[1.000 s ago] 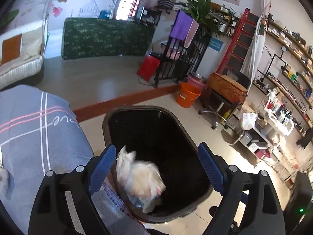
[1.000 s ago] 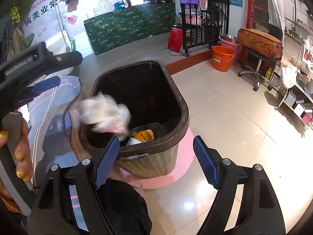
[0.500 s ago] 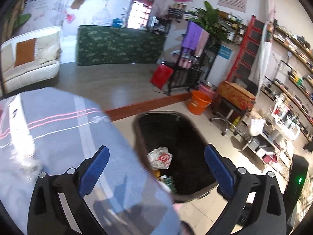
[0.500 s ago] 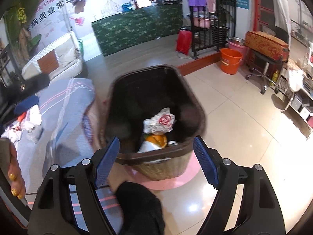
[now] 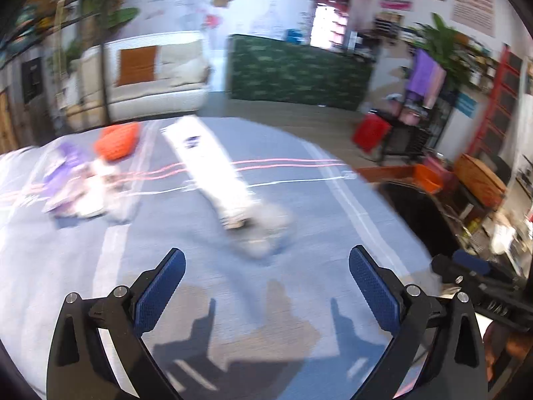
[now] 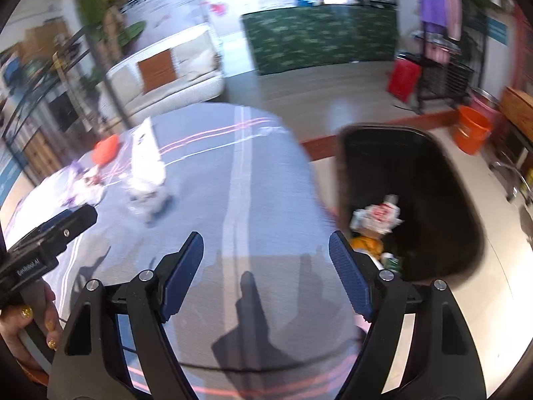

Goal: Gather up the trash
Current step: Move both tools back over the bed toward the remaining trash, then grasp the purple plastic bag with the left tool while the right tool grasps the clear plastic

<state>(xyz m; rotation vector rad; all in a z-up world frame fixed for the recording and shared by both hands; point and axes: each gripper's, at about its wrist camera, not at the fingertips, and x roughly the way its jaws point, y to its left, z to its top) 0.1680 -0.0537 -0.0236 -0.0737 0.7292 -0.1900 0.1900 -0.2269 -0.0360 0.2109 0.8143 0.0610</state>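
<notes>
On the grey cloth (image 5: 299,233), going left to right, we see purple-and-white scraps (image 5: 71,180), an orange wrapper (image 5: 116,141) just behind them, and a long white packet (image 5: 213,170) near the middle, its near end on a crumpled tissue (image 5: 263,230). Our left gripper (image 5: 266,283) hangs over the cloth with jaws wide apart and empty. Right of the cloth, our right gripper (image 6: 266,270) is likewise spread and empty beside the bin (image 6: 433,173), where a white bag (image 6: 378,216) lies on other trash.
</notes>
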